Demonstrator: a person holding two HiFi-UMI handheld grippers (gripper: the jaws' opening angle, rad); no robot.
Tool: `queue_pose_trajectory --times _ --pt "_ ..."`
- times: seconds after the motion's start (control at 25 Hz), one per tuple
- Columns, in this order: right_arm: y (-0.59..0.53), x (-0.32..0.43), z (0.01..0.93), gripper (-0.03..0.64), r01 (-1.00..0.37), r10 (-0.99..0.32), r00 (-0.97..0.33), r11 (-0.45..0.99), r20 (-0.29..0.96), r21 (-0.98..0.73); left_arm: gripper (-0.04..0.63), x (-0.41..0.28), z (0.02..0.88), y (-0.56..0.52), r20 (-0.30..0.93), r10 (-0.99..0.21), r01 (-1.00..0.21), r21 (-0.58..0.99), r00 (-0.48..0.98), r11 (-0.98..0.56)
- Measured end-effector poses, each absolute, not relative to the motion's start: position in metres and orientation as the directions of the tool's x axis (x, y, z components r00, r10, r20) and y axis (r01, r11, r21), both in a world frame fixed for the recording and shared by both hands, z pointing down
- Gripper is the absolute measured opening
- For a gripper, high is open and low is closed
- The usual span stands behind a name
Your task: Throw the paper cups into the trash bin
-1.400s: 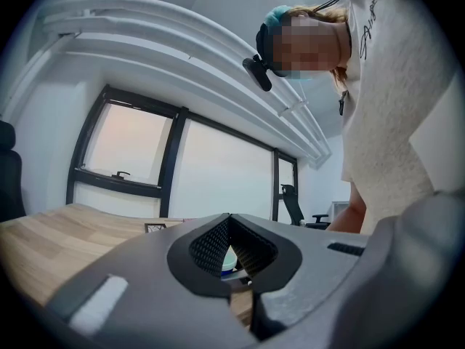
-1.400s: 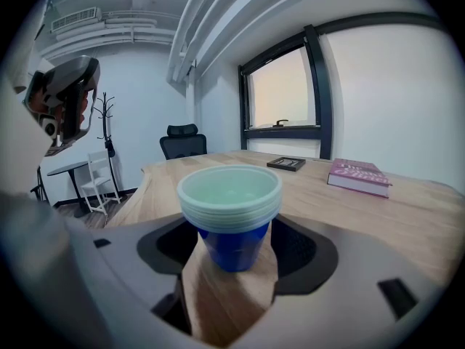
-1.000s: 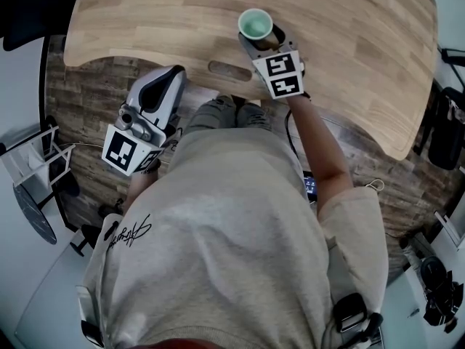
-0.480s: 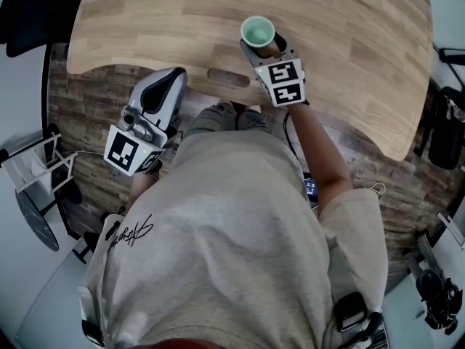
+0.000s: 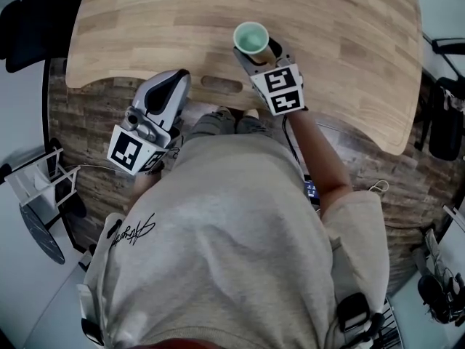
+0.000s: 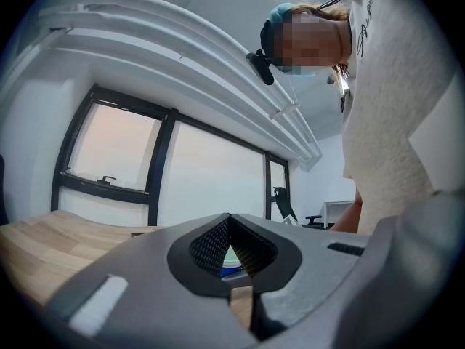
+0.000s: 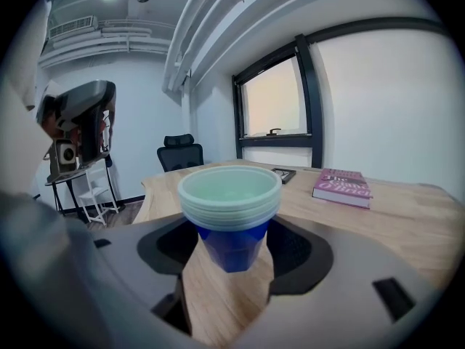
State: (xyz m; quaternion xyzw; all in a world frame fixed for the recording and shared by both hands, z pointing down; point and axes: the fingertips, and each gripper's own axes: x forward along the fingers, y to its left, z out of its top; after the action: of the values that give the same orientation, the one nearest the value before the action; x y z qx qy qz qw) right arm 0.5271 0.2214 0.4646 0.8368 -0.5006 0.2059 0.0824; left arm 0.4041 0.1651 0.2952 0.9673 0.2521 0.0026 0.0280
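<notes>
Wooden desk (image 5: pixel 145 35), white office. On desk, between spread right claw (image 5: pixel 260 49): stack of paper cups (image 5: pixel 252 38), blue outside, likely not squeezed yet. Left claw (image 5: pixel 174 78) pressed together, empty, low by desk edge. Could tip stack with clumsy push; could crush thin cups with hard squeeze; could drop loose ones on lift. Big window (image 7: pixel 280 107), black chair (image 7: pixel 180 151), pink book (image 7: pixel 341 186) behind. No trash bin in sight.
</notes>
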Motion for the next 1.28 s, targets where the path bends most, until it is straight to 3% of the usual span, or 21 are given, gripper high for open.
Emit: queue_pose_trajectory --times 1.28 --pt "0.268 0.517 0.360 0.291 -0.857 -0.819 0.479 -0.514 0.317 -0.032 0.003 0.433 0.294 0.209 -0.031 0.583 0.584 0.055 0.812 -0.810"
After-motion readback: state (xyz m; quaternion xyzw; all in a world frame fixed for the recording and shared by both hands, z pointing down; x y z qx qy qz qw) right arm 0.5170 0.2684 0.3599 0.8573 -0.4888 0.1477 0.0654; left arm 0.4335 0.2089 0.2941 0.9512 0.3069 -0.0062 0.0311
